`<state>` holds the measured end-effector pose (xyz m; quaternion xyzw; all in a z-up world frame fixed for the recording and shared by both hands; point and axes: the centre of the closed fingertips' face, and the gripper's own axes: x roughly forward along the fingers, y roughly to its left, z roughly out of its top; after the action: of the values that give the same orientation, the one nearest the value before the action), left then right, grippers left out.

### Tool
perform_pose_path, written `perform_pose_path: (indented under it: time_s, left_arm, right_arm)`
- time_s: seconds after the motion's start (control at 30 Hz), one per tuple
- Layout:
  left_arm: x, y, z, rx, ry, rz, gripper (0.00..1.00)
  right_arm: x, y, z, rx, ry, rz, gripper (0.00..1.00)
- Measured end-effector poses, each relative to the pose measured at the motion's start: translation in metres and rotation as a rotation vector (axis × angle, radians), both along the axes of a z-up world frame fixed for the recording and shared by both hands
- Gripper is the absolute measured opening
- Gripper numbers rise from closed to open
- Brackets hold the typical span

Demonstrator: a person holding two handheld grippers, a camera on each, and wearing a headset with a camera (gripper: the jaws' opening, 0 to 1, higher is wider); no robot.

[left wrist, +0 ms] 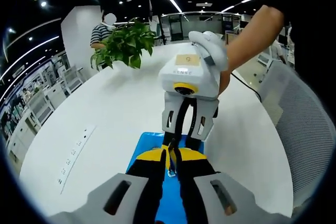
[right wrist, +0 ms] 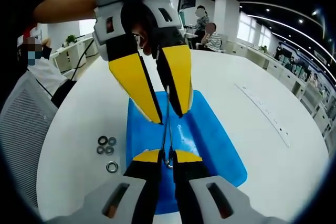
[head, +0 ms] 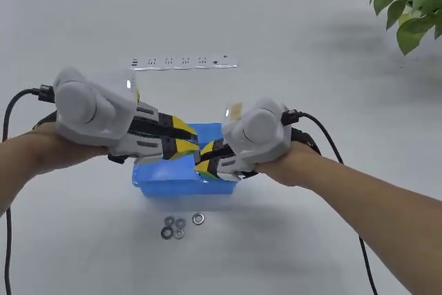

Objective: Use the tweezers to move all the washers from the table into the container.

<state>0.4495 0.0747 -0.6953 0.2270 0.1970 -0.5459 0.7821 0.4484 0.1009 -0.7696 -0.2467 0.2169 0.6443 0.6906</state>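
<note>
5 washers [head: 179, 224] counted, all on the table [head: 290, 53] just in front of the container [head: 183, 186]: 4 clumped, 1 just beside them. Visible part of the container floor looks bare, so I'd put progress at 0 of 5. The tweezers [right wrist: 167, 129] hang above the container, between the 2 grippers, which face each other nose to nose. The right gripper [right wrist: 168, 157] looks clenched on one end of the tweezers. The left gripper [right wrist: 168, 115] has its jaws narrow around the other end, but I cannot tell whether they actually pinch it. No washer in the tweezers. Power strip [head: 183, 62] well behind, not involved. All 5 pick-and-drops are left.
</note>
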Motion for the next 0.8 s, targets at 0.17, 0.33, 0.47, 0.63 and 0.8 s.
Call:
perform_pose_path:
  time_s: [0.17,0.33,0.47,0.63,0.8]
  left_arm:
    - [0.0,-0.002,-0.001,0.006,-0.001,-0.018,0.08]
    - [0.0,-0.002,-0.001,0.008,0.0,-0.027,0.07]
    - [-0.001,-0.002,-0.001,0.007,0.006,-0.025,0.06]
    - [0.0,-0.002,0.002,-0.002,0.009,-0.02,0.06]
    - [0.002,-0.001,0.006,-0.004,0.007,-0.012,0.06]
  right_arm:
    - [0.001,0.0,0.0,-0.001,-0.005,0.002,0.1]
    - [0.003,0.0,0.0,0.001,0.005,-0.015,0.11]
    - [0.004,-0.001,0.001,-0.001,0.002,-0.021,0.12]
    - [0.006,-0.001,0.005,0.009,0.003,-0.034,0.13]
    - [0.008,-0.002,0.014,0.034,0.007,-0.059,0.15]
